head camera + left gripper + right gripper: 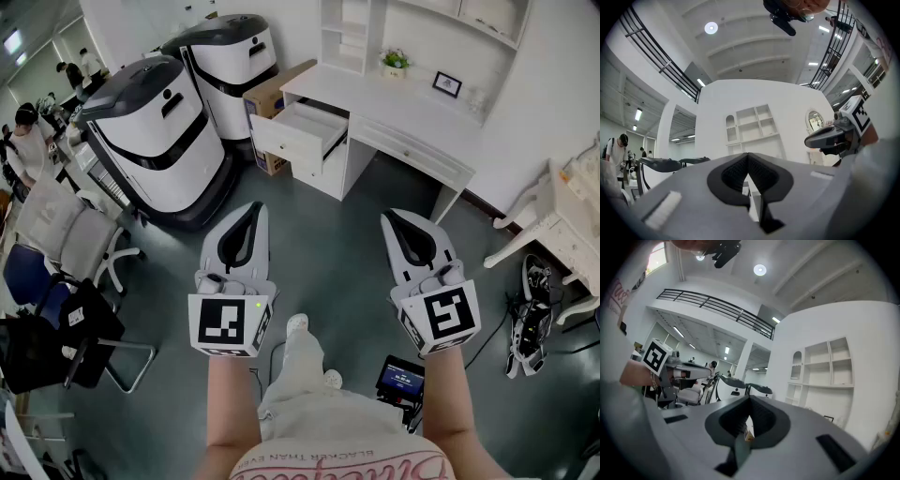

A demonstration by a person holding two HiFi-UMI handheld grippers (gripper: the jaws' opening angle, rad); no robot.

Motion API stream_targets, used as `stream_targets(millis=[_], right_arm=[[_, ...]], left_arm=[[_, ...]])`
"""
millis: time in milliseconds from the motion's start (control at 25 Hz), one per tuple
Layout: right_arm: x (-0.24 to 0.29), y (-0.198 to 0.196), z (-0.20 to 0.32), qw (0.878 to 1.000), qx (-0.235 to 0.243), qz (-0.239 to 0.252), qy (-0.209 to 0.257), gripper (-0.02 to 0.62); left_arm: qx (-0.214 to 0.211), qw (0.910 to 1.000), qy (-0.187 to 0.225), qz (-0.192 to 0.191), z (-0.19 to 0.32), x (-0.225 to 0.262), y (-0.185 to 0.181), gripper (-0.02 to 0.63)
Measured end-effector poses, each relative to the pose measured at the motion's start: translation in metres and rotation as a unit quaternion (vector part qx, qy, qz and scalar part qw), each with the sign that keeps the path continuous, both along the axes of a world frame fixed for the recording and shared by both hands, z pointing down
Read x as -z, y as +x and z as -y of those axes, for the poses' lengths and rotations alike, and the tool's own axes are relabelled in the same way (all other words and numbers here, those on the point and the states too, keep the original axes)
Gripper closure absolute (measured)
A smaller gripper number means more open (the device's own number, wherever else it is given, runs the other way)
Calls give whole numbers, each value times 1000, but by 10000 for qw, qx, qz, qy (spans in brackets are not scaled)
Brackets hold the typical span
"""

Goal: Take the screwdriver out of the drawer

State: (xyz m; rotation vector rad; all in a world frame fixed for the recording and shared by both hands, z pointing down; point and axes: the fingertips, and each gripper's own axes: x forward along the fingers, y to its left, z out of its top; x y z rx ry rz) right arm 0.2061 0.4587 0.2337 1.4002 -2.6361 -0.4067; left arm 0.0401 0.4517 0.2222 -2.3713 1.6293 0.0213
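The drawer (317,125) stood pulled open at the left end of the white desk (412,127). Both tongs hung well short of it, across a stretch of bare grey floor (347,244), pointing roughly level towards it. The left tongs (251,212) sat below and a little left of the drawer, and the right tongs (395,219) below and right of it. The left seemed slightly the nearer, though the difference was small. No view showed the screwdriver. It presumably lay inside the drawer, whose interior read only as a pale hollow from this far off, so its long axis could not be told. In each gripper view the 2 jaws met at their tips, and the dark padded hollow behind them was empty, so both tongs were clenched on nothing and touched nothing. Judged from this, the coming move turned on closing the gap to the drawer and spreading 1 pair of jaws before reaching down into it.
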Motion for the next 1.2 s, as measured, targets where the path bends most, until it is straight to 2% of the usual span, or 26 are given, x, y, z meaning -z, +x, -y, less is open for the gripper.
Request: stream_targets(millis=[200,320,440,560,760,920,1200], right_arm=[[-2,10,21,10000,-63,58,-33,589],[-6,16,38,9998,-181,62,-72,589],[-8,15,60,9997,-221,-54,-69,589],[-9,10,88,9997,-212,-116,-62,589],[-3,-5,148,9996,-269,4,-48,589],[3,-26,199,9995,-284,-112,1,589],[19,-59,289,9982,-565,-73,163,589]], left_arm=[[-20,10000,-45,23,25,-5,7,603],[-86,9998,-39,169,43,-6,11,603],[-56,10000,-28,62,68,-6,4,603],[-43,10000,-21,-77,98,-5,-6,603],[-43,9999,8,-145,156,0,-25,603],[-97,9998,37,-172,210,4,-43,603],[-35,9996,169,-229,295,21,-93,603]])
